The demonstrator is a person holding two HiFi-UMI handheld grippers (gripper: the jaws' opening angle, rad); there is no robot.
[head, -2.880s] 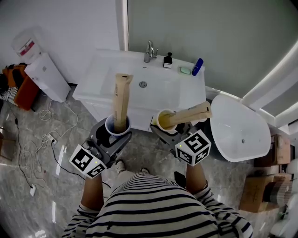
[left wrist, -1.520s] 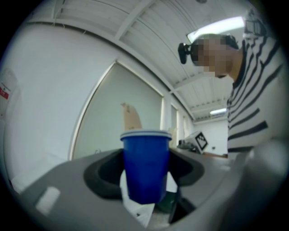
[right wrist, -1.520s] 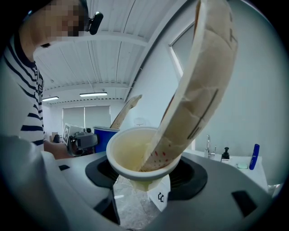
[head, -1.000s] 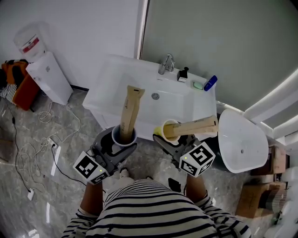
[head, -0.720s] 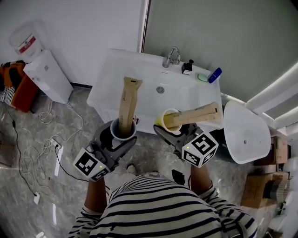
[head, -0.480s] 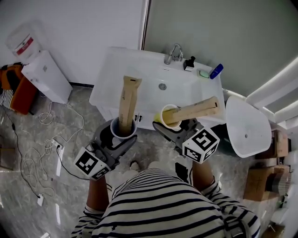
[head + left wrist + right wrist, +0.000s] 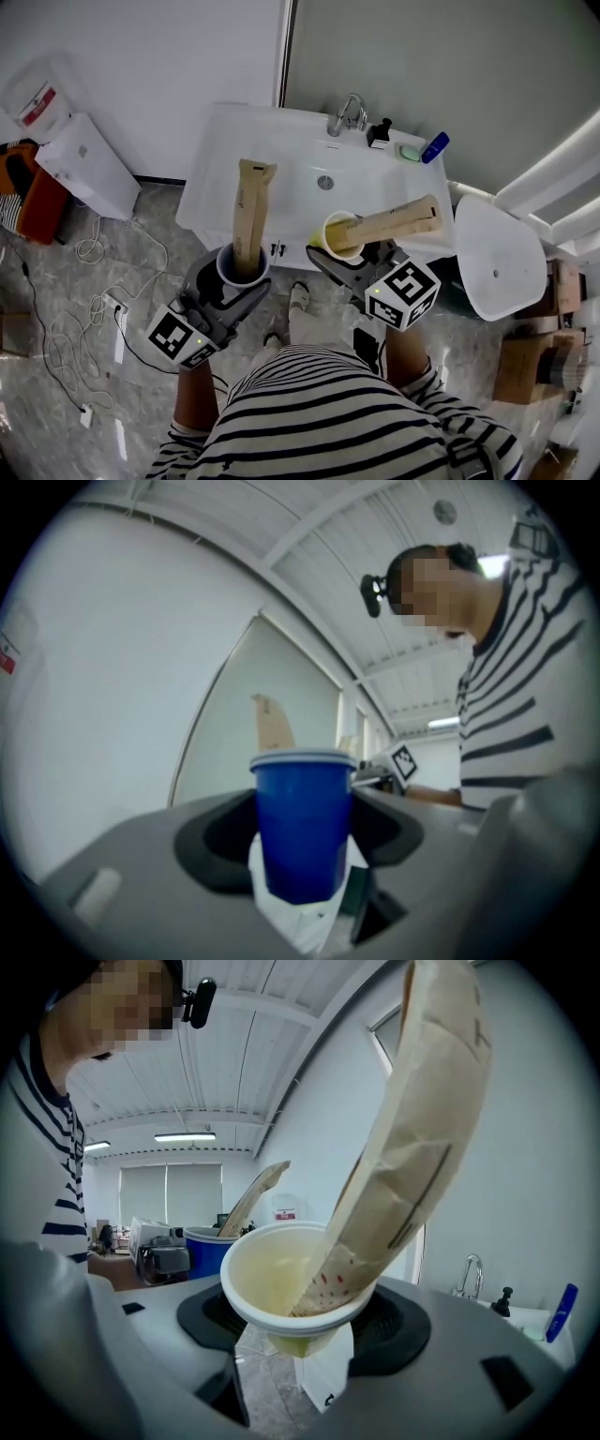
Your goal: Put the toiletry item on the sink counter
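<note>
Against the far wall, sink counter point(image 7: 202, 183): white, with a basin in the middle. Its left stretch is bare, and small things line the back edge at the right.
Person point(image 7: 309, 412): in a striped top, standing on the grey floor just in front of the counter, with a gripper raised in each hand.
Left gripper point(image 7: 234, 279): jaws clamped on the lower part of a blue cup point(image 7: 302, 829), which is held upright.
Right gripper point(image 7: 352, 261): jaws clamped under the rim of a pale yellow cup point(image 7: 286, 1288), which is tipped a little.
Left tube point(image 7: 247, 208): tan, standing nearly upright in the blue cup, crimped end up.
Right tube point(image 7: 389, 223): tan, leaning far out of the yellow cup toward the right.
Back-edge things: tap point(image 7: 347, 114), black pump bottle point(image 7: 379, 133), green soap point(image 7: 407, 153), blue bottle point(image 7: 434, 146).
Task's thing: probably one of the cups with its tube. Both are in the air in the grippers, and neither touches the counter.
Done so far: the cups have been brought up to the counter's front edge.
Left to do: reach over the rim, lower a cup upright onto a bare spot, and release it. Nothing has been set down yet.
Watch for: the leaning tube looks likely to tip the yellow cup once the jaws let go.
</note>
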